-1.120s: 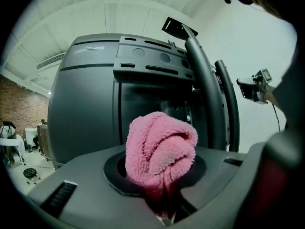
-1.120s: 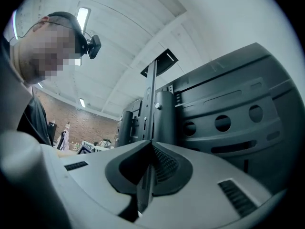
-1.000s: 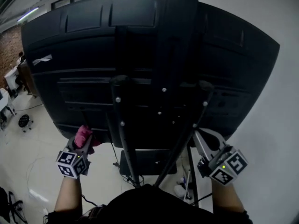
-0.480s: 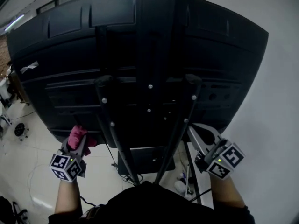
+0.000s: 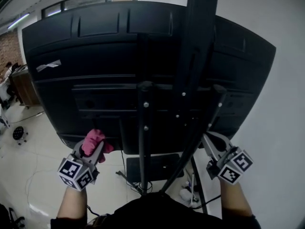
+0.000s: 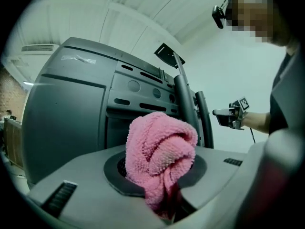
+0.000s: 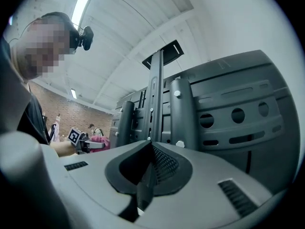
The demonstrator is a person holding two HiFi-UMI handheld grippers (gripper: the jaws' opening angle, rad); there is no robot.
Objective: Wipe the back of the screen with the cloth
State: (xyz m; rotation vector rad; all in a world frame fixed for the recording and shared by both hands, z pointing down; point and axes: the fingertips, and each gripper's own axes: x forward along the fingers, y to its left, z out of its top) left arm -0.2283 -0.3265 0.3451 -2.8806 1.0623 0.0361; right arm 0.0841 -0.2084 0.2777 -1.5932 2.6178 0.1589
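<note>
screen back (image 5: 86, 51): cloth (image 6: 159, 149) in left tongs (image 5: 91, 149)

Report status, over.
Left gripper shut on pink cloth, near lower edge of screen back. Right gripper shut, empty. Stand struts cross mid-panel.

A black top (image 5: 152, 213) is worn, seen at 6 o'clock in the head view, and the forearms are left unsleeved. A small black camera (image 7: 86, 37) is mounted at the head. Grey-bodied, the left gripper (image 5: 96, 149) and right gripper (image 5: 206, 138) are fitted with black-and-white marker cubes (image 5: 76, 174) at 7 and 5 o'clock
</note>
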